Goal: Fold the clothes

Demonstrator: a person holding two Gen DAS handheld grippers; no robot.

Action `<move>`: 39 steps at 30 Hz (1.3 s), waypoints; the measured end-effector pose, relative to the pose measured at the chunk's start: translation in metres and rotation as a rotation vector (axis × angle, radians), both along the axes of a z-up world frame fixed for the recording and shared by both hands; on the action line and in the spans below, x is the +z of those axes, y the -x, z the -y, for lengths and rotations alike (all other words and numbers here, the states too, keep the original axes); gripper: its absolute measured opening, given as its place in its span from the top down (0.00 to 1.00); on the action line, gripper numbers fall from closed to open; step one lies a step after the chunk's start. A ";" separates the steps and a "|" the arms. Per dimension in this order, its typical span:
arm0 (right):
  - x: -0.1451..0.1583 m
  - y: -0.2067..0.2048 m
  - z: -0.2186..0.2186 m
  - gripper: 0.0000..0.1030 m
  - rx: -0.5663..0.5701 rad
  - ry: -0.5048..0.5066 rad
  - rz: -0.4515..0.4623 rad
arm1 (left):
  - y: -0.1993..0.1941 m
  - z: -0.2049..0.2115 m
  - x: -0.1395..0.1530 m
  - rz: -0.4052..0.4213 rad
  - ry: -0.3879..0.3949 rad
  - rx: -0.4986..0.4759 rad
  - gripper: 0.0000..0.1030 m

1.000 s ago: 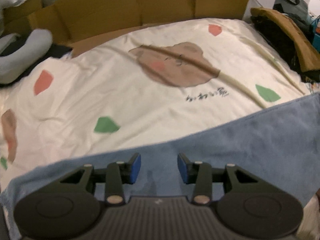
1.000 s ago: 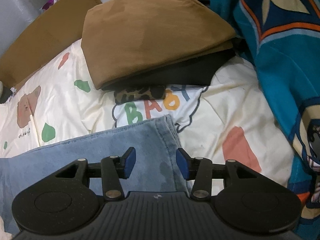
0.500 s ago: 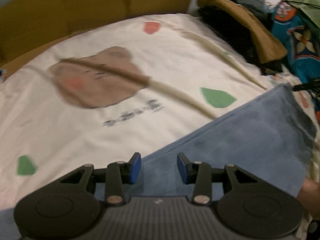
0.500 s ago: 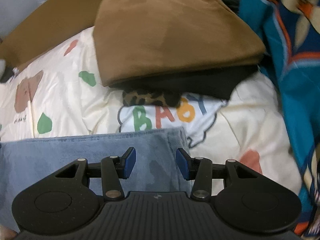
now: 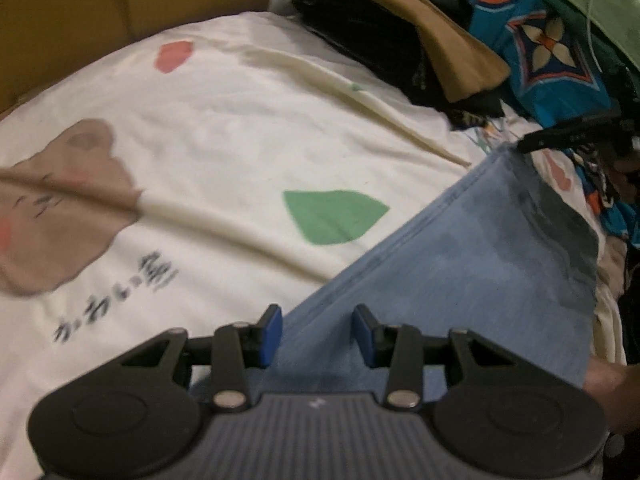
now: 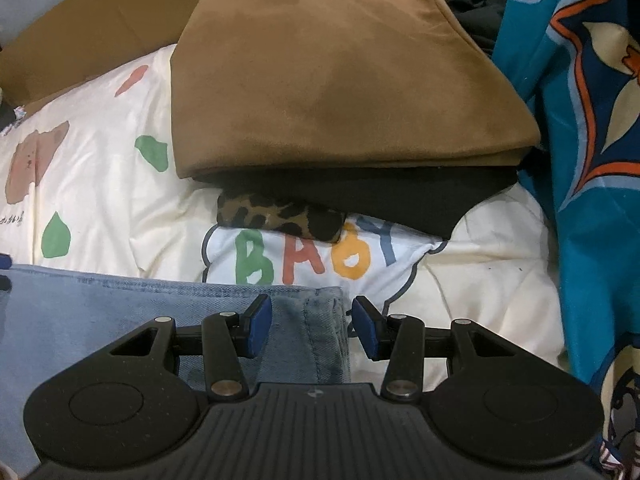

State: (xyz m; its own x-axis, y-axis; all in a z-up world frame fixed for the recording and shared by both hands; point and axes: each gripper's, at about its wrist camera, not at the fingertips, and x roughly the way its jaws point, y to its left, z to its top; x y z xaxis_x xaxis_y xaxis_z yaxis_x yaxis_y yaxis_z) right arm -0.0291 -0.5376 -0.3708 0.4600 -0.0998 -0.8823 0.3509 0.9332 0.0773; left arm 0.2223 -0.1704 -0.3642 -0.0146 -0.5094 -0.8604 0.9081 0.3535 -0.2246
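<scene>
A light blue denim garment (image 5: 460, 256) lies flat on the cream printed bedsheet (image 5: 240, 128). My left gripper (image 5: 317, 336) hovers open over the garment's near left edge, nothing between its blue pads. In the right wrist view the denim's (image 6: 120, 320) hemmed corner (image 6: 324, 320) lies between the fingers of my right gripper (image 6: 311, 328), which is open. From the left wrist view, the right gripper (image 5: 576, 136) shows as a black bar at the denim's far corner.
A folded stack with a brown garment (image 6: 340, 72) on top, black (image 6: 380, 196) and leopard-print (image 6: 280, 216) pieces beneath, sits on the bed beyond the denim. A teal patterned cloth (image 6: 592, 120) hangs at the right. Brown cardboard (image 5: 100, 12) lines the far side. A "BABY" print (image 6: 312, 256) marks the sheet.
The left gripper has swung right along the denim's edge, bringing the stack and right gripper into its view. The right gripper has shifted a little, with the denim corner now between its fingers.
</scene>
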 end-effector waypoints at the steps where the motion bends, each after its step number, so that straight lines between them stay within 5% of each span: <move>1: -0.002 0.000 -0.001 0.50 0.008 0.001 0.002 | 0.000 0.005 0.000 -0.002 0.005 -0.016 0.60; 7: -0.009 0.002 -0.011 0.56 0.038 0.042 -0.006 | 0.004 0.037 -0.002 -0.027 0.029 -0.119 0.65; 11: -0.007 0.003 -0.008 0.75 0.034 0.049 -0.002 | 0.014 0.052 -0.001 -0.025 0.054 -0.189 0.66; 25: -0.010 0.000 -0.009 0.75 0.052 0.059 0.000 | 0.028 0.062 0.005 0.001 0.085 -0.244 0.73; 28: -0.007 0.001 -0.006 0.82 0.046 0.057 0.008 | 0.032 0.064 0.004 0.001 0.090 -0.264 0.85; 39: 0.009 0.012 -0.007 0.84 0.023 0.062 0.062 | 0.033 0.074 -0.006 -0.005 0.070 -0.292 0.78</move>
State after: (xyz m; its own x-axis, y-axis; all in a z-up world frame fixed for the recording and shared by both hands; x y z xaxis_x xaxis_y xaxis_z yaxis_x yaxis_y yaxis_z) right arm -0.0414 -0.5308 -0.3619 0.5162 -0.1425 -0.8445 0.3257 0.9446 0.0396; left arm 0.1895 -0.2442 -0.3698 -0.1735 -0.5411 -0.8229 0.9679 0.0607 -0.2439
